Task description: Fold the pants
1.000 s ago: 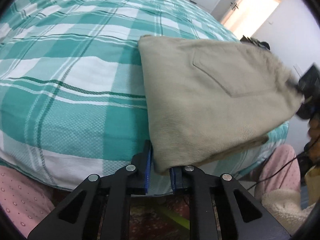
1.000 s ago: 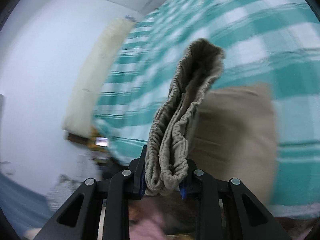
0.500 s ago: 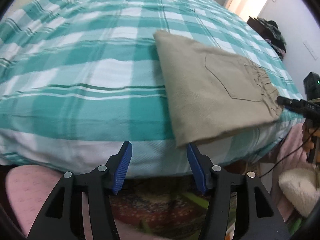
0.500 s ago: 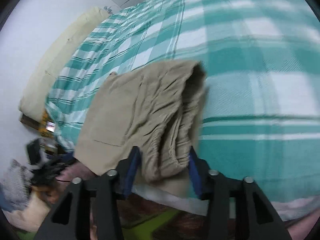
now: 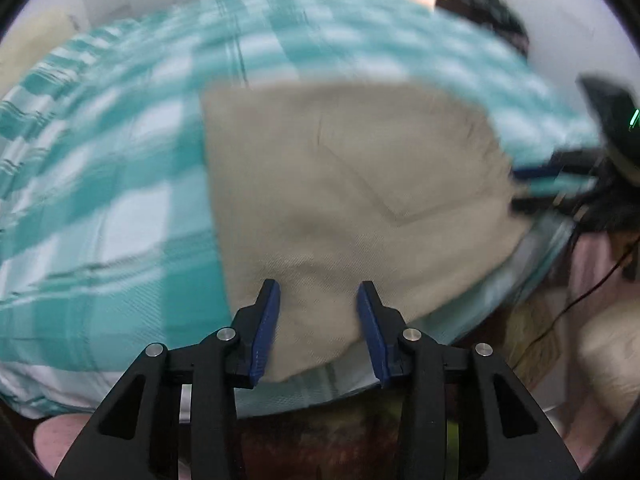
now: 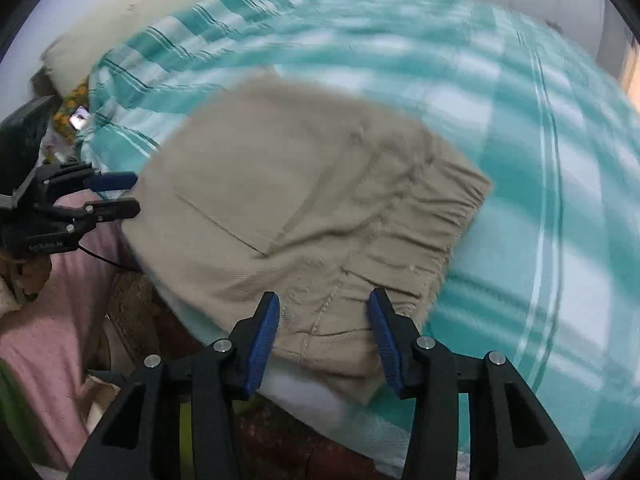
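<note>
**Both grippers released, pants left folded at the bed's edge**

Since the earlier frames the pants have been let go and both grippers have been drawn back; the bedspread is now smeared by camera motion in both views. The left gripper [image 5: 318,294] is held with its jaws wide apart, nothing between them, just above the near corner of the folded pants [image 5: 344,184]. The right gripper [image 6: 323,306] is likewise spread wide and empty, poised over the gathered waistband end.

The pants are laid flat as a folded tan bundle on the green-and-white checked bedspread [image 5: 100,208], close to the near edge of the bed, with one corner slightly overhanging it. In the right wrist view the long axis is seen running from lower right to upper left, the elastic waistband [image 6: 432,220] being at the right end and the back pocket [image 6: 240,200] facing up.

Small white lettering is seen on the left gripper's body [image 6: 44,246] in the right wrist view, but it is too blurred to be read with certainty. A cream pillow [image 6: 172,4] at the head of the bed is shown clearly only in that view. A green light on the right gripper [image 5: 608,128] and a dark heap [image 5: 484,12] beyond the bed are shown only in the left wrist view.
</note>
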